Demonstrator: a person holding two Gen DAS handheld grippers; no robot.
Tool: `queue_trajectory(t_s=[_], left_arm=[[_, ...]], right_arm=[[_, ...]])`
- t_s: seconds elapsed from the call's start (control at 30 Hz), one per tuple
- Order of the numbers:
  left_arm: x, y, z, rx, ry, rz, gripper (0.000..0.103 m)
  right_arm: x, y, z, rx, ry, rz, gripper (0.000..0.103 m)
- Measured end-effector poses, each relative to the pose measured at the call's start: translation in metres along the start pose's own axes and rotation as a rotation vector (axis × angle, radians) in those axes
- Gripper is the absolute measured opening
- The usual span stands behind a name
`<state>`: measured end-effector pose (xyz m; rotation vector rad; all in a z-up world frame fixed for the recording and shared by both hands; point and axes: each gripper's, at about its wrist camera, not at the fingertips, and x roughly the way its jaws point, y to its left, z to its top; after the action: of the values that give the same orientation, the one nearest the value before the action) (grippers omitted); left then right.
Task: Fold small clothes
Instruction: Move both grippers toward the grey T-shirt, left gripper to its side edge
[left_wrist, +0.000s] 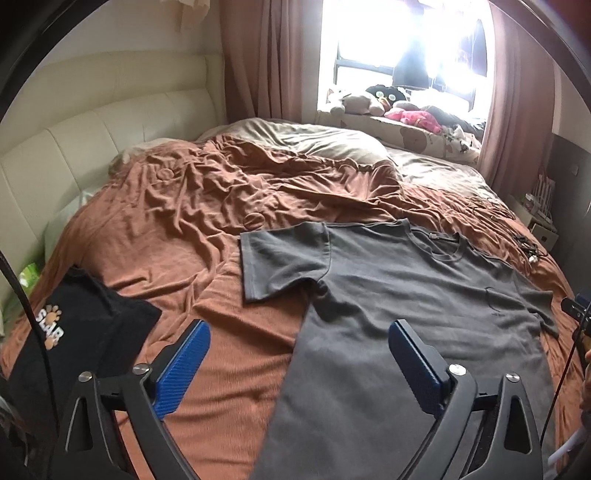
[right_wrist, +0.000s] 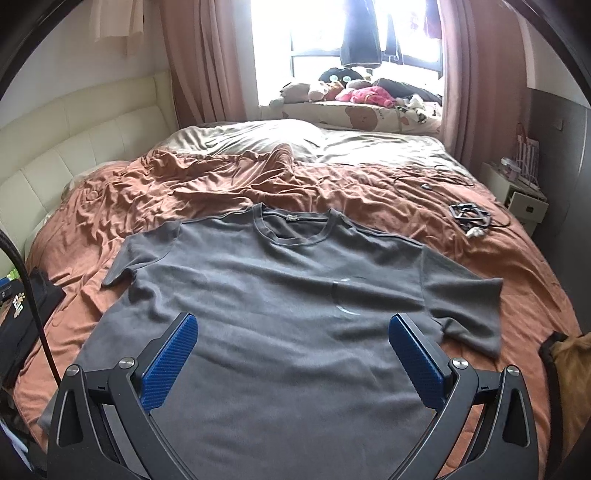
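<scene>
Far left edge of the bed (left_wrist: 177, 229): black garment (left_wrist: 85, 332) with a white-and-orange paw-print logo, lying crumpled on the rust-brown sheet (left_wrist: 207, 192). Cream padded headboard (left_wrist: 92, 147) runs behind it.

Left claw (left_wrist: 299, 354): blue pads spread wide apart, nothing between them. It hangs above the bed, one pad over bare sheet, the other over the lower left side of the grey T-shirt (left_wrist: 406, 295). No contact with the cloth visible.

Centre: grey T-shirt lies flat, front up, collar (right_wrist: 295, 225) toward the window (right_wrist: 332, 37), both short sleeves spread outward, hem nearest the cameras. Faint curved mark on the chest, right of centre.

Right claw (right_wrist: 293, 349): pads likewise wide apart and empty, poised over the shirt's middle-lower body; whether they touch the fabric cannot be told.

Right: dark cables and a small black frame-like object (right_wrist: 467, 214) on the sheet beyond the right sleeve. Plush toys (right_wrist: 351, 90) line the windowsill. White bedside cabinet (right_wrist: 517, 199) at far right.
</scene>
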<state>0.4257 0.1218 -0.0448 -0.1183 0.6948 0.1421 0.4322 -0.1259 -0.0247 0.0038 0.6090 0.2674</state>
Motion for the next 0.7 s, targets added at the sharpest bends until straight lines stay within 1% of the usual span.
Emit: queue_trajectory(t_s=[0.07,0.13,0.27,0.33,0.4,0.5,0.6,0.63,0.7], left_arm=[[0.011,0.006,0.007,-0.007,0.003,-0.005,0.092],[0.022,0.013,0.014,-0.018,0.004,0.006,0.092],[0.052,0.03,0.029,-0.053,0.019,0.022,0.089],[0.066,0.039,0.034,-0.075,0.032,0.027,0.084],[0.084,0.049,0.04,-0.095,0.051,0.027,0.074],[0.107,0.063,0.046,-0.129,0.069,0.025,0.067],[0.133,0.078,0.056,-0.197,0.093,-0.003,0.064],[0.145,0.08,0.058,-0.205,0.107,-0.012,0.063],[0.166,0.082,0.061,-0.199,0.14,0.003,0.059]], right_arm=[[0.012,0.0,0.004,-0.004,0.002,0.037,0.103],[0.022,-0.002,0.008,-0.007,0.004,0.041,0.103],[0.047,-0.006,0.013,-0.007,0.024,0.081,0.103],[0.063,-0.007,0.017,-0.007,0.038,0.096,0.103],[0.077,-0.005,0.022,-0.001,0.05,0.113,0.103],[0.096,-0.002,0.031,-0.001,0.06,0.131,0.102],[0.115,0.002,0.037,0.003,0.07,0.143,0.097],[0.124,0.004,0.04,0.008,0.076,0.156,0.094],[0.138,0.007,0.043,0.02,0.087,0.176,0.091]])
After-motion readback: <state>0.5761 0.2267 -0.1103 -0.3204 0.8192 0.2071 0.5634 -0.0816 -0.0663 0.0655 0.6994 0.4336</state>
